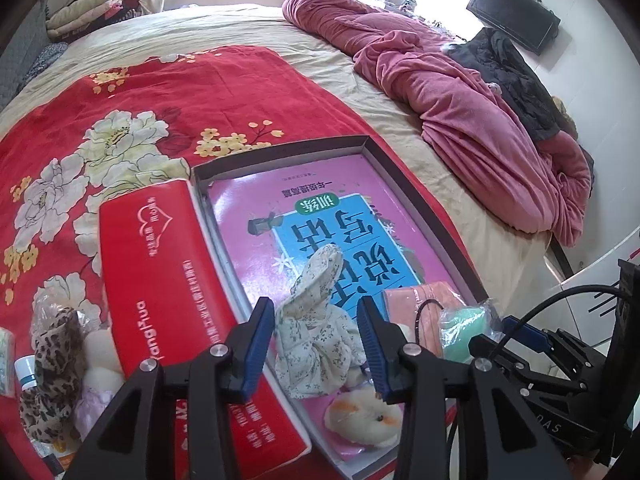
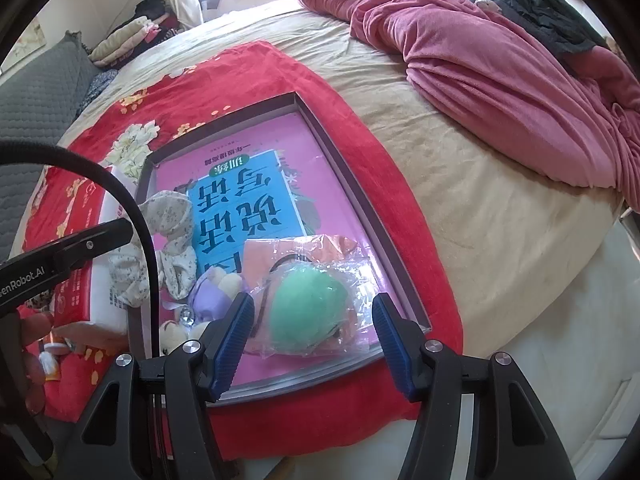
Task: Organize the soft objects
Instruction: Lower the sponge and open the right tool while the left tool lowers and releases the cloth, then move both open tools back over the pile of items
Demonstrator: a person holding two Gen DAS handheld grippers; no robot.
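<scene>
Left wrist view: the left gripper (image 1: 316, 344) hangs with fingers wide around the floral cloth (image 1: 316, 340) in the tray (image 1: 280, 148), gripping nothing. The right gripper (image 2: 314, 338) is wide too, framing the green puff in plastic (image 2: 310, 312). Looks like mid-sorting to me; a leopard scrunchie (image 1: 52, 364) sits outside the tray at 9 o'clock by the red tissue pack (image 1: 168, 280). Next move probably means swinging over there and pinching gently.
</scene>
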